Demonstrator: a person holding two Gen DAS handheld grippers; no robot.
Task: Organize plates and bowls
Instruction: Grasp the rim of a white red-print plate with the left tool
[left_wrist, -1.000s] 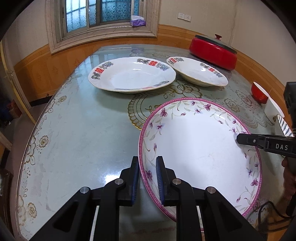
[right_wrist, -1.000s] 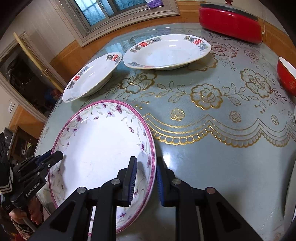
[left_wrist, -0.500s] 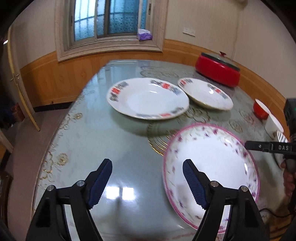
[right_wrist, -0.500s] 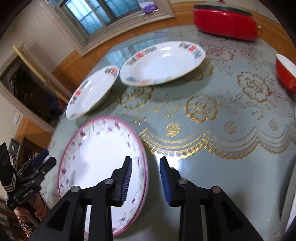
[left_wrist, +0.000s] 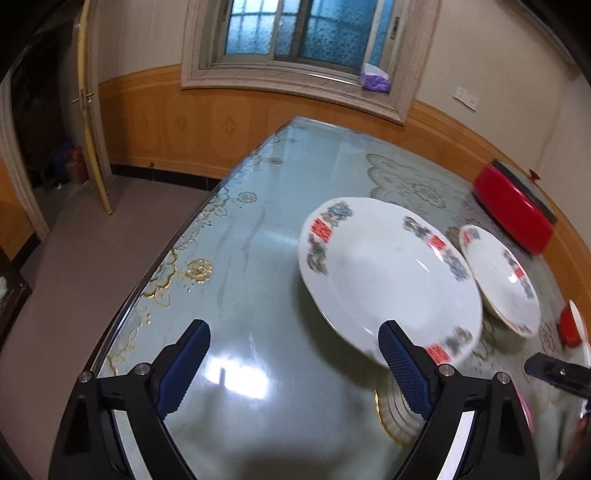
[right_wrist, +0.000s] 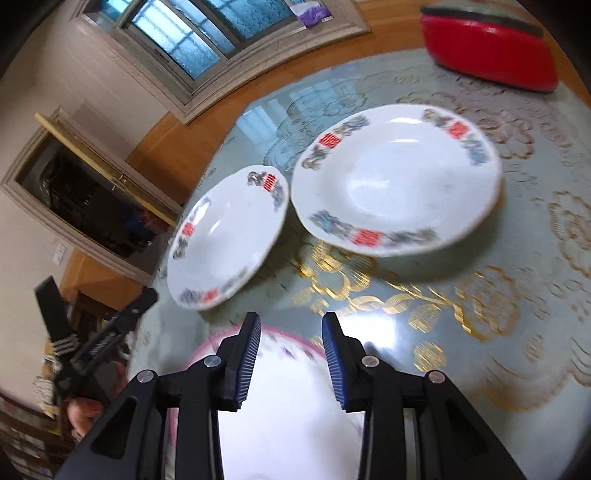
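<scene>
Plates (right_wrist: 397, 181) mid-table | L claw (left_wrist: 293, 367) wide, nr table edge (left_wrist: 147, 291)

Home dining room, glass-topped table (left_wrist: 258, 258) with floral cloth, wood-panelled walls, window (left_wrist: 306, 33), red lidded pot (right_wrist: 487, 44)

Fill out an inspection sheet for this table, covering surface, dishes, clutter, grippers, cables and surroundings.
Surface: glossy table with gold floral pattern.
Job's things: large white plate and smaller white plate side by side; pink-rimmed plate below the right gripper; red bowl.
Clutter: red lidded pot at the far edge.
Grippers: left gripper wide open and right gripper partly open, both just opened, nothing between the fingers.
Cables: nothing seen.
Surroundings: window, wood-panelled wall, doorway.
</scene>
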